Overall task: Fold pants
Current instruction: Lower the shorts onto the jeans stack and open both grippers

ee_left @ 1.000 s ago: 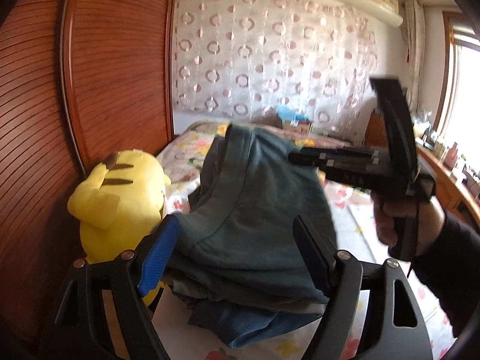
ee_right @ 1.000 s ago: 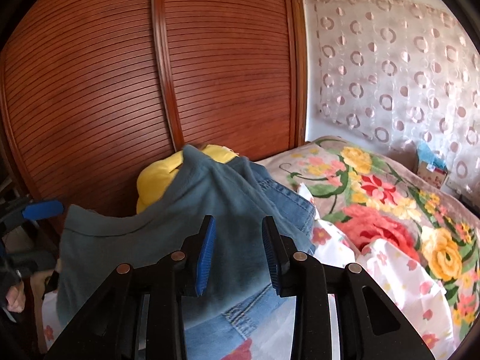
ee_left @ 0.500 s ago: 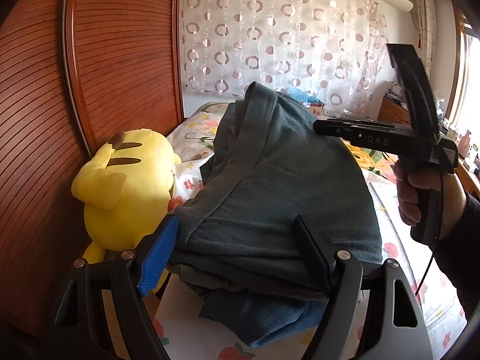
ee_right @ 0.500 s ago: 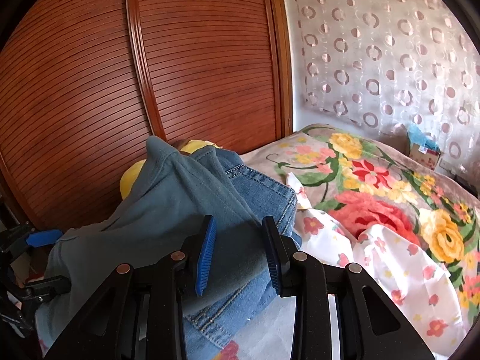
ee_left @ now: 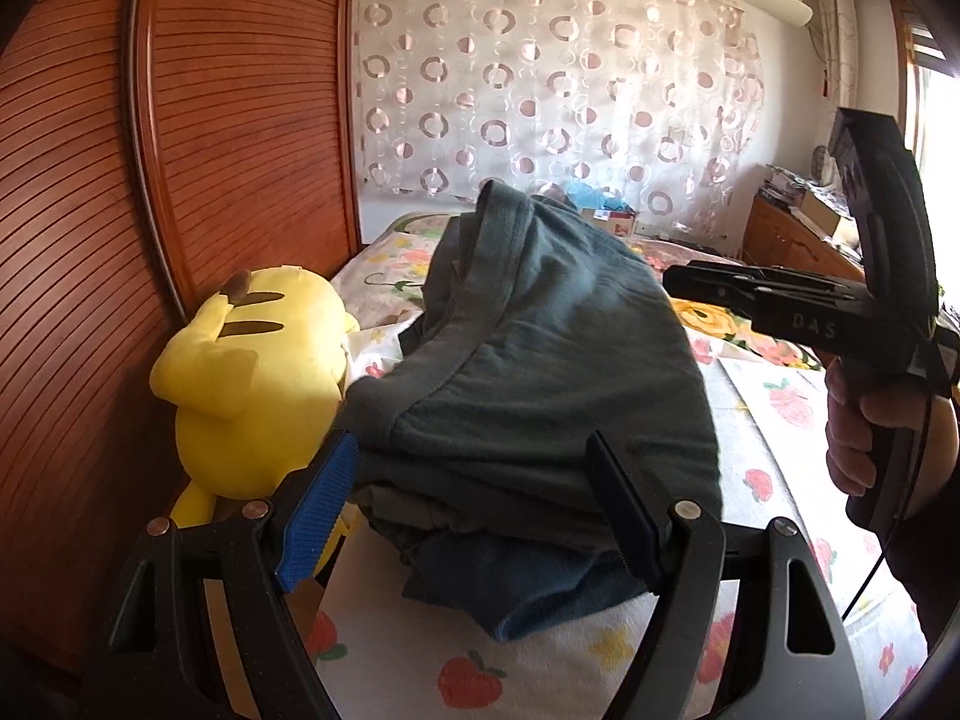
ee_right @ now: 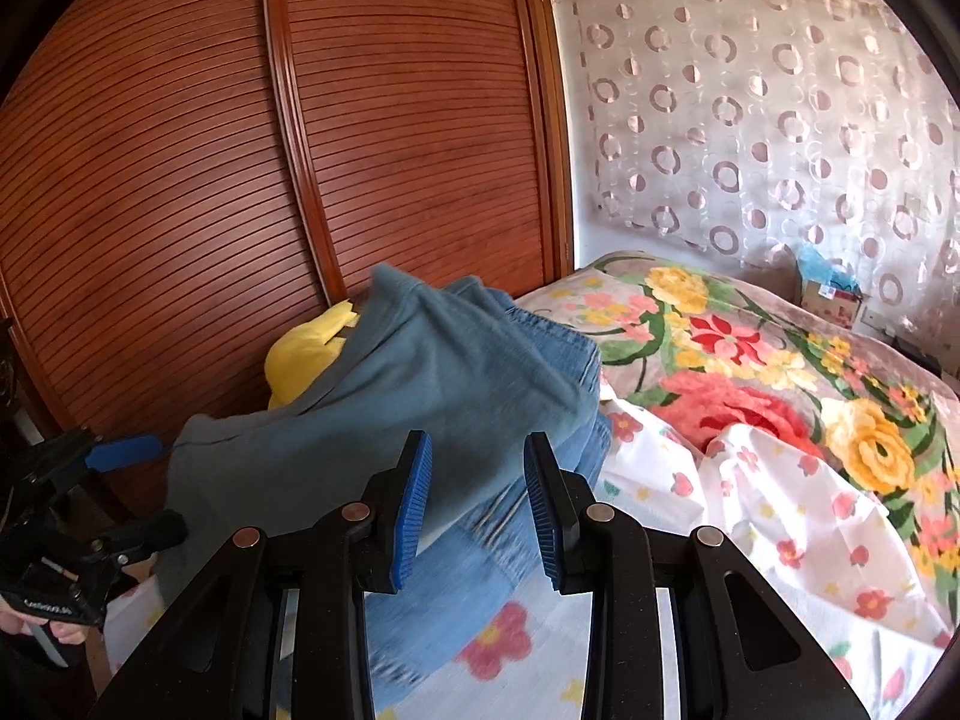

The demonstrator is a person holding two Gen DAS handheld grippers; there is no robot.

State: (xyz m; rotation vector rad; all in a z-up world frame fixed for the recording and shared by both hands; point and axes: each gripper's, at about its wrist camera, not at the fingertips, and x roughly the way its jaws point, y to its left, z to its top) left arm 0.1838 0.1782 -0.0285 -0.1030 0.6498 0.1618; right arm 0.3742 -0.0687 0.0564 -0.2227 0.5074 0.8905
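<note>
Lowering the folded teal pants (ee_left: 540, 372) onto the jeans (ee_right: 534, 360) on the bed (ee_right: 810, 480), I've got my left claw (ee_left: 474, 510) wide around the stack, right claw (ee_right: 474, 498) narrowly parted, gripping nothing, so folding looks nearly done.

The folded teal-grey cotton pants (ee_left: 540, 360) now lie lower, atop the stacked blue denim jeans (ee_right: 540, 360). The black right gripper (ee_right: 474, 480) sits lower, nearer the flowered bedsheet (ee_right: 750, 480).

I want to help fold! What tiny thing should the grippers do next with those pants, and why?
Probably lower the pants onto the bed. They rest on a pile of clothes with their far end raised, and both the left gripper and the right gripper have their jaws open around the fabric, so nothing is pinched yet.
</note>
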